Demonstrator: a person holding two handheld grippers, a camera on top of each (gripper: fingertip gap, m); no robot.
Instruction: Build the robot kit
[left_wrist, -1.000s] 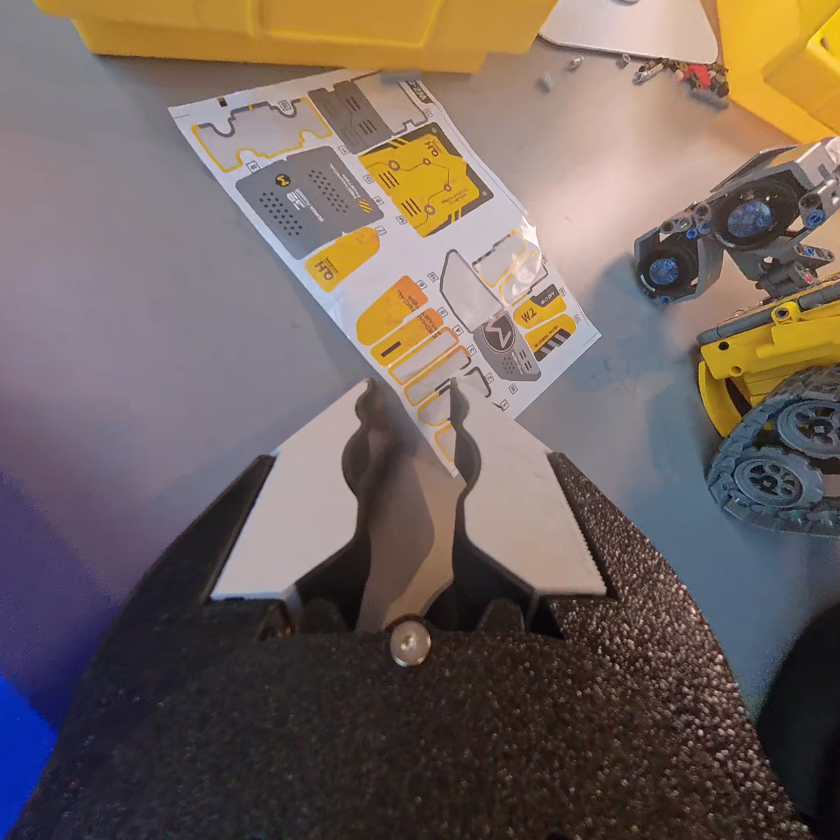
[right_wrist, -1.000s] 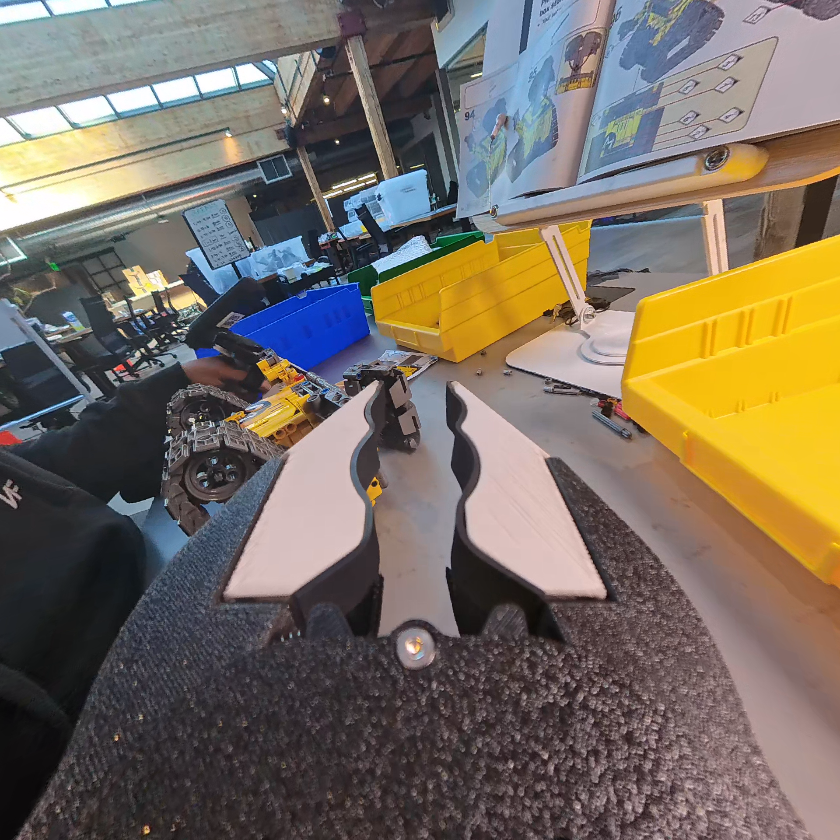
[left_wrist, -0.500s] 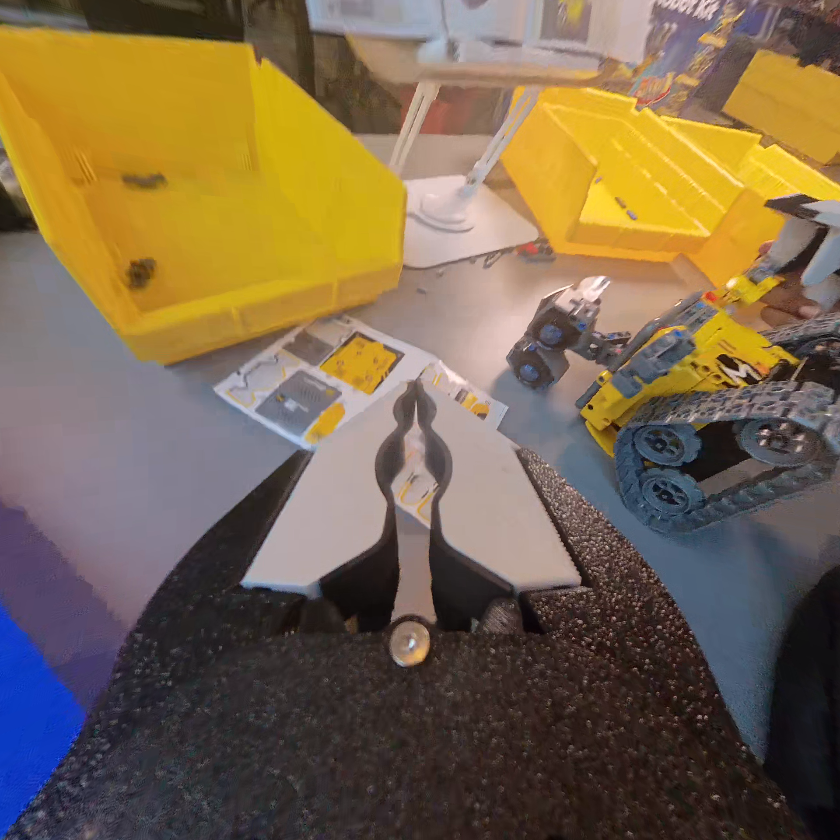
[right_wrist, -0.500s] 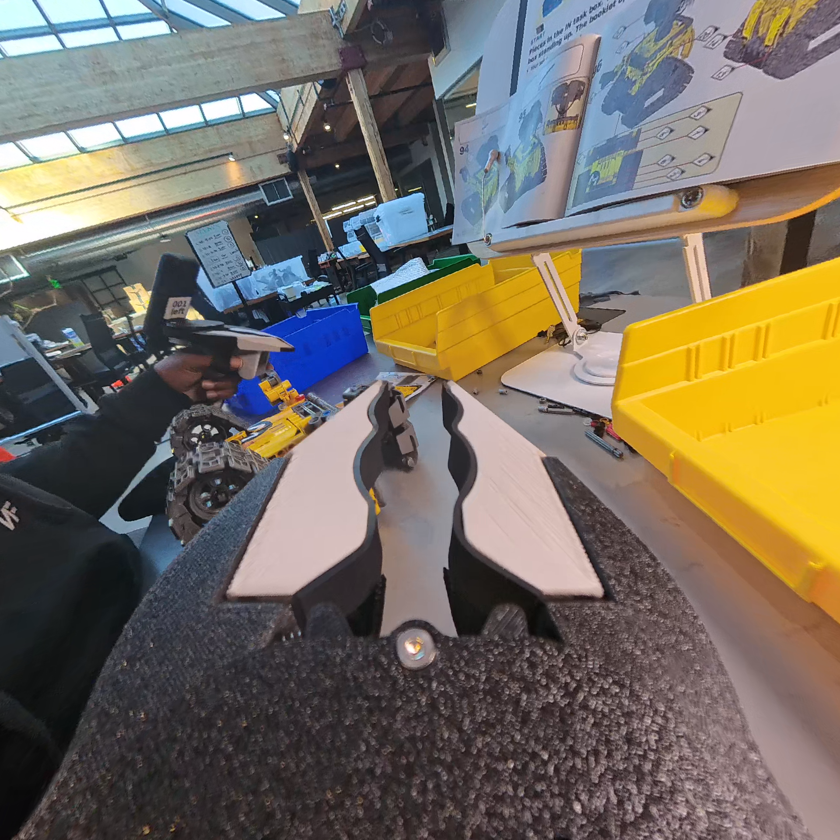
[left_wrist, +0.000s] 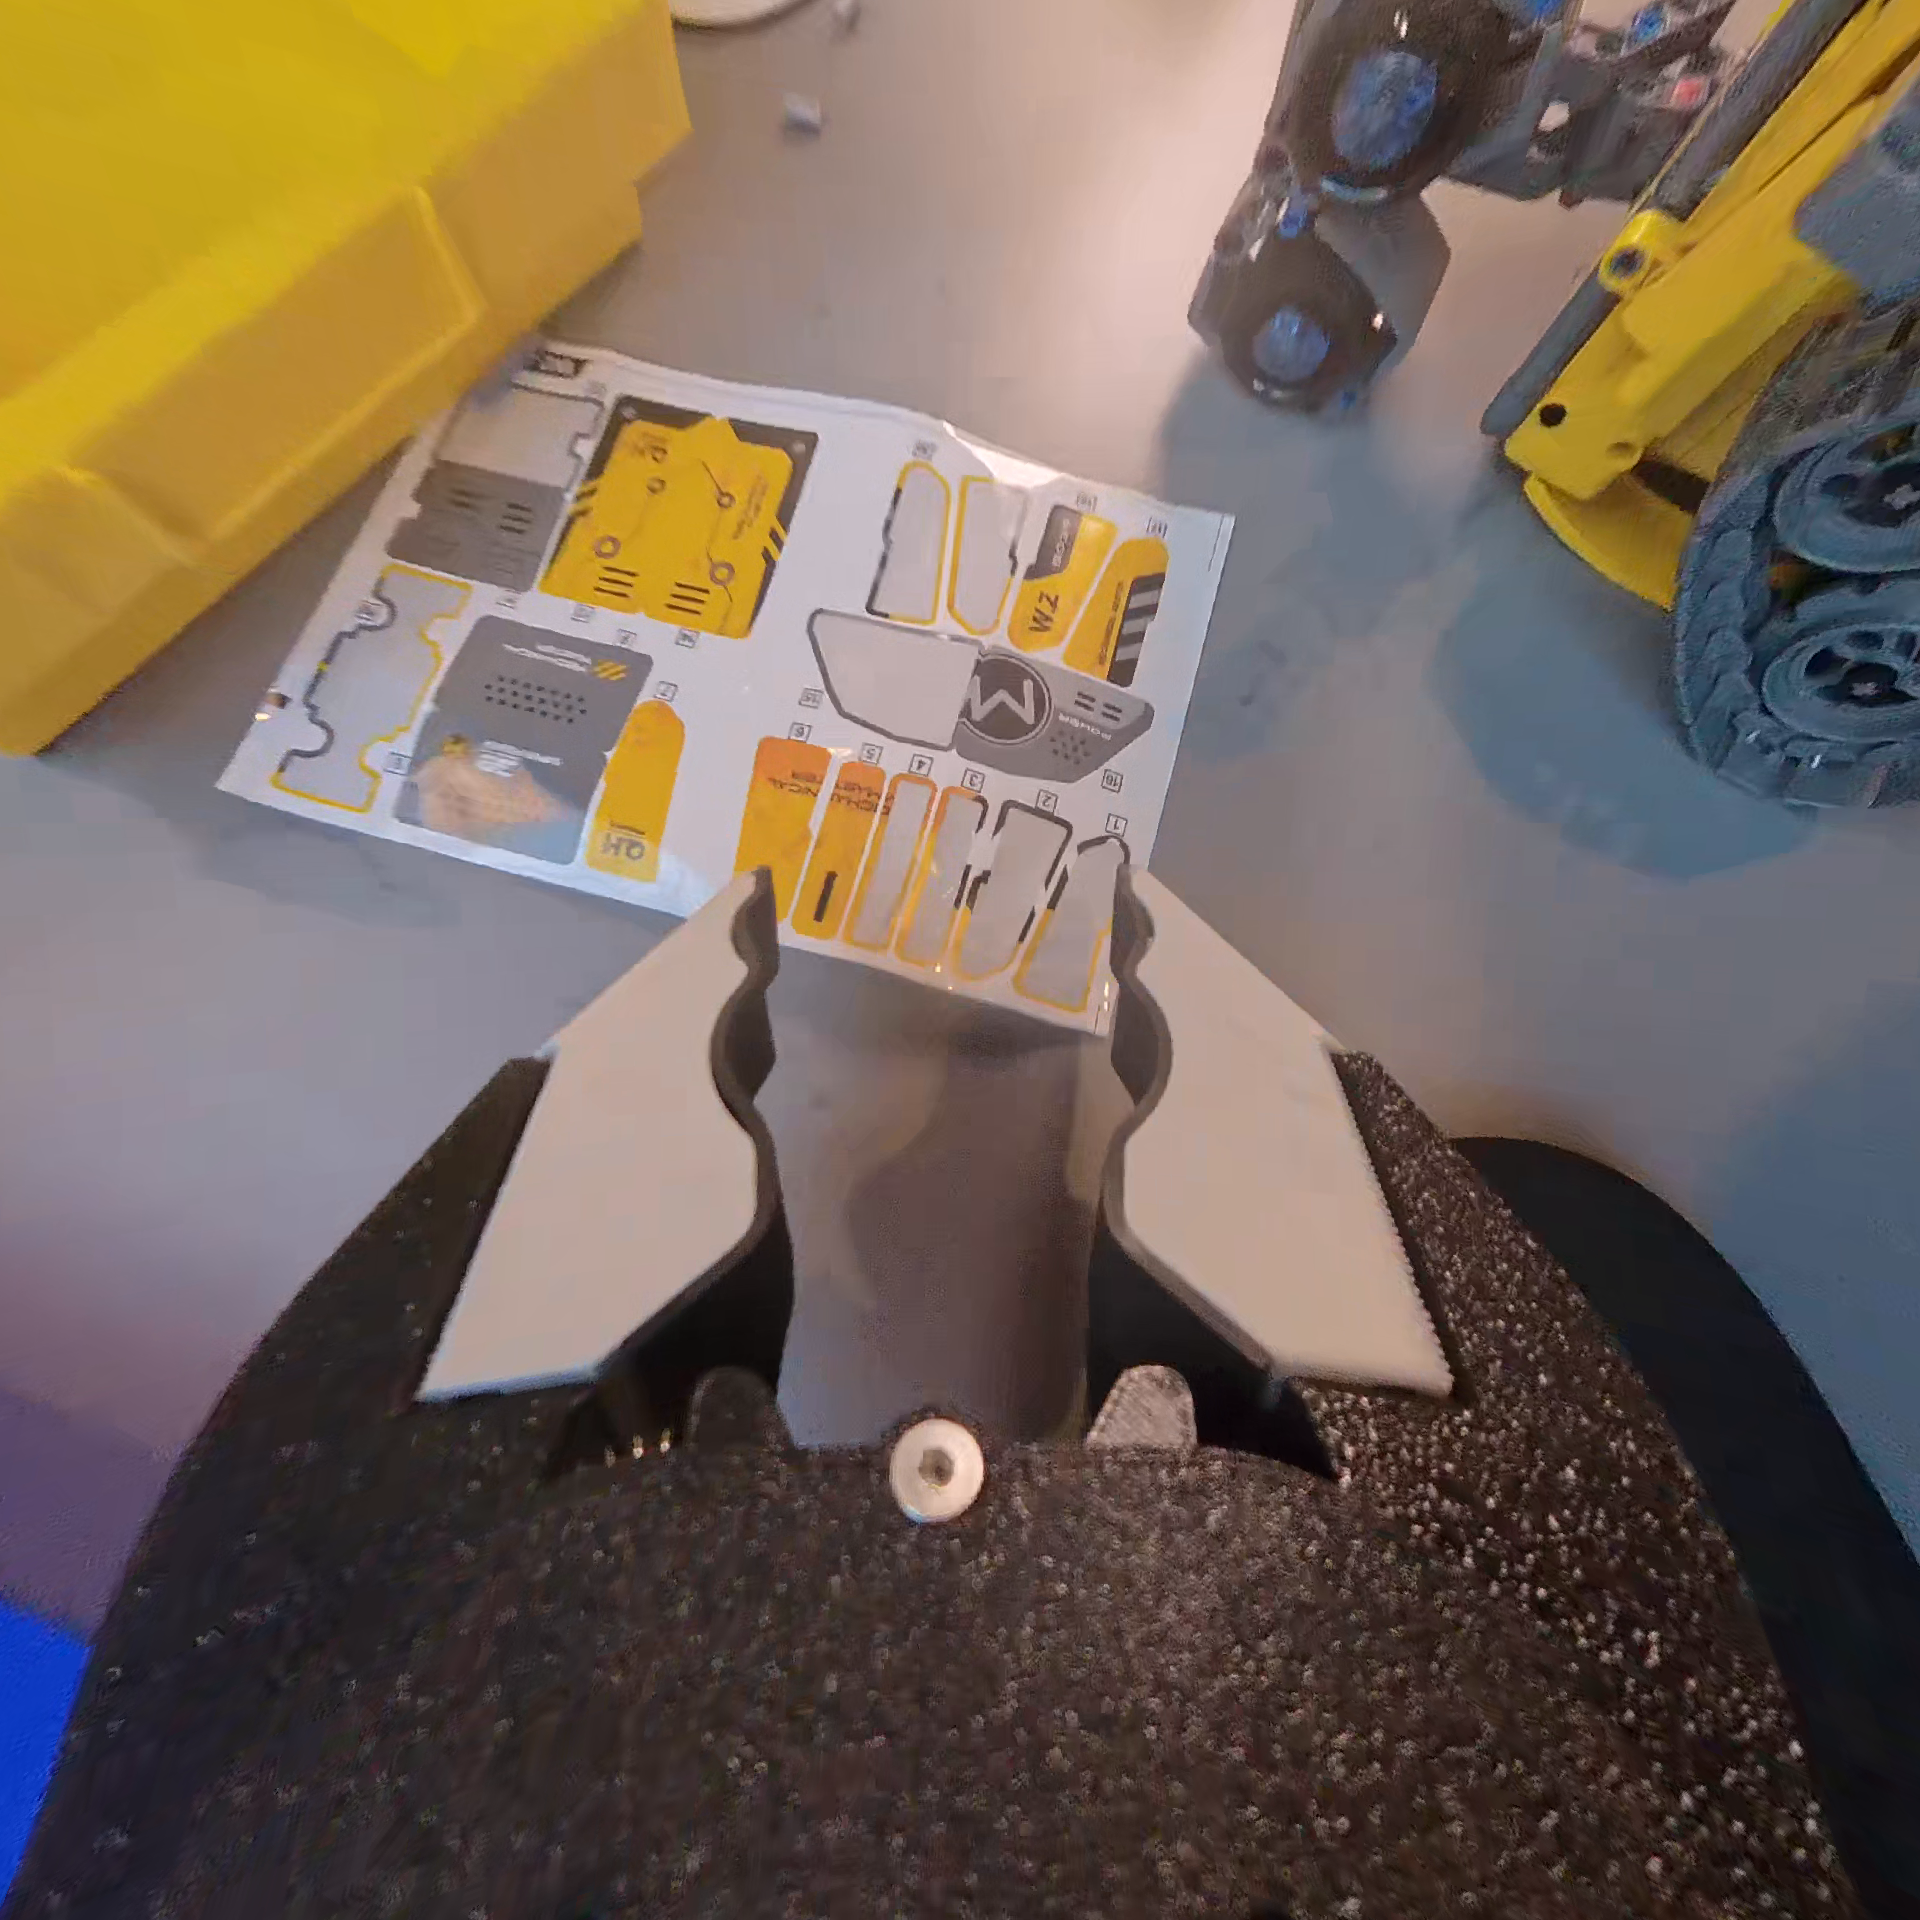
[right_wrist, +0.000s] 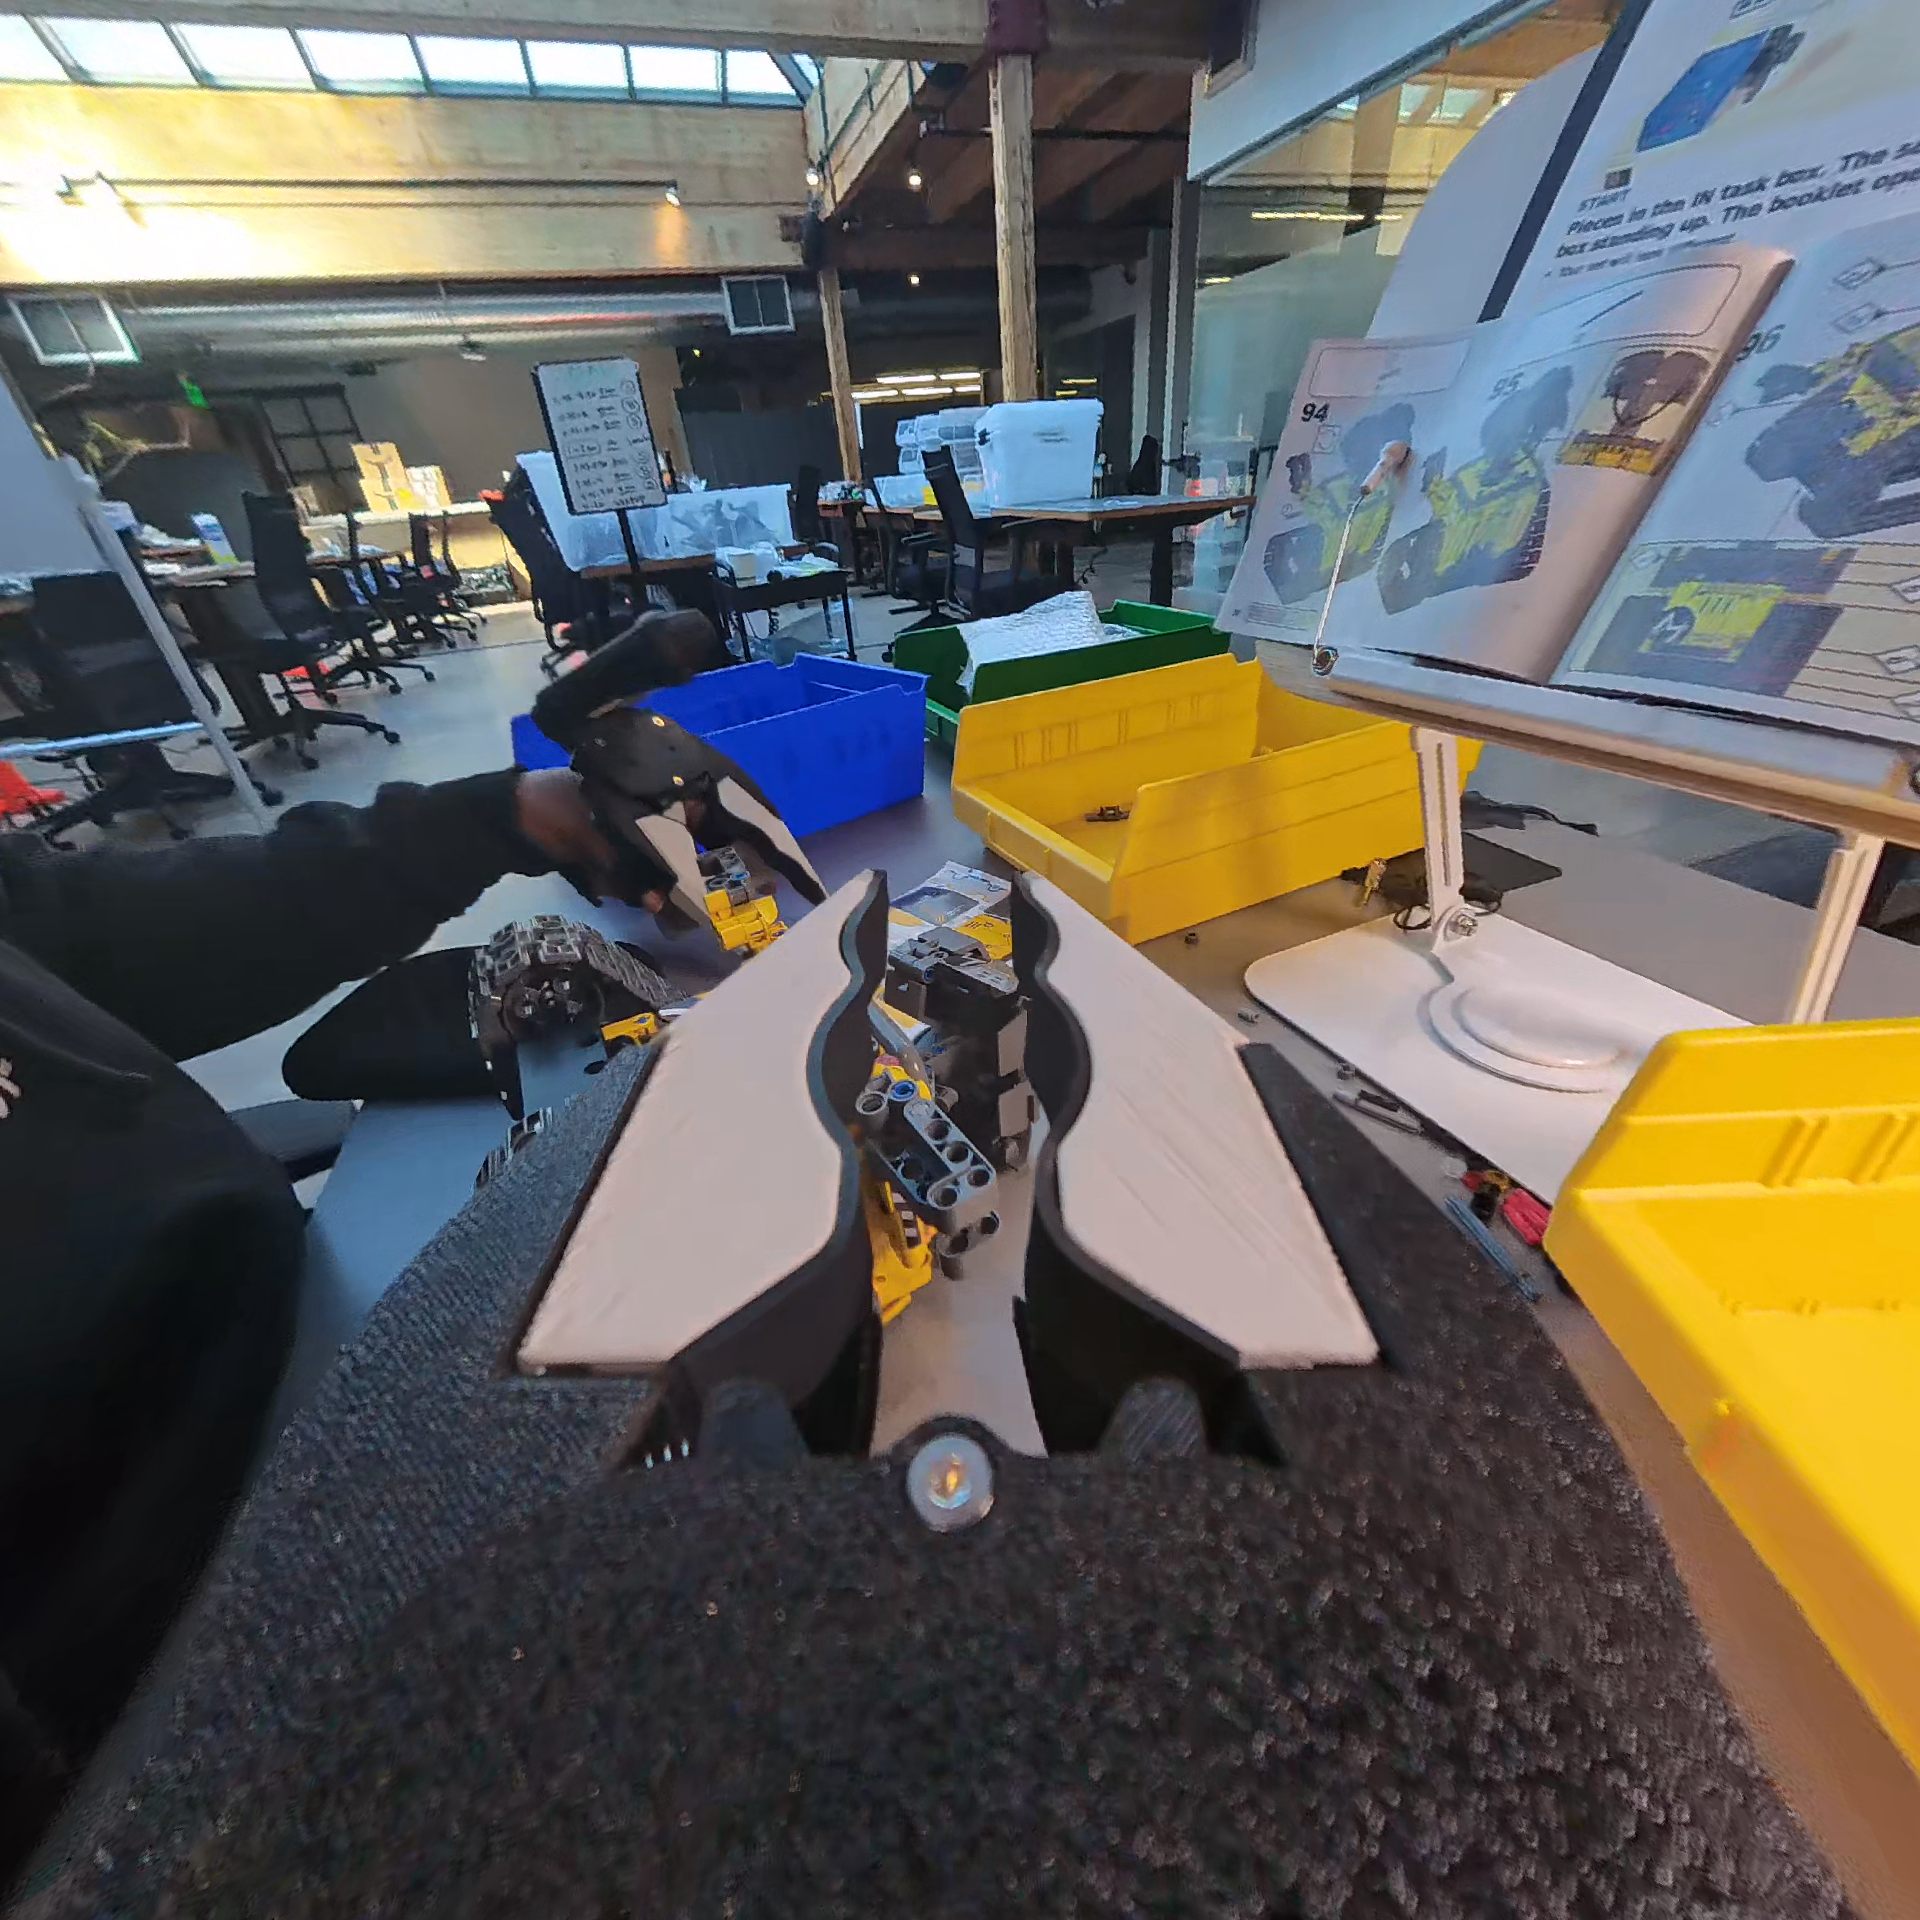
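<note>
Left gripper (left_wrist: 940, 883) was spread wide and empty, tips poised over the near edge of the sticker sheet (left_wrist: 727, 623); I could not tell whether they touched the paper. The sheet lay flat on the grey table (left_wrist: 260, 987), its far corner just beside a yellow bin (left_wrist: 260, 291), so its near edge faced my tips. To its right stood the tracked yellow model (left_wrist: 1714, 416), with its grey two-lens head (left_wrist: 1320, 239) hanging forward toward the sheet.

Right gripper (right_wrist: 945, 894) was partly parted, gripping nothing I could confirm. A grey and black brick assembly (right_wrist: 935, 1122) of the model showed between its fingers, but contact was unclear; I judged it merely lined up behind the gap. An instruction booklet (right_wrist: 1558, 468) sat propped on a white stand (right_wrist: 1455, 997) to the right, angled for reading. Another yellow bin (right_wrist: 1766, 1299) stood near right.
</note>
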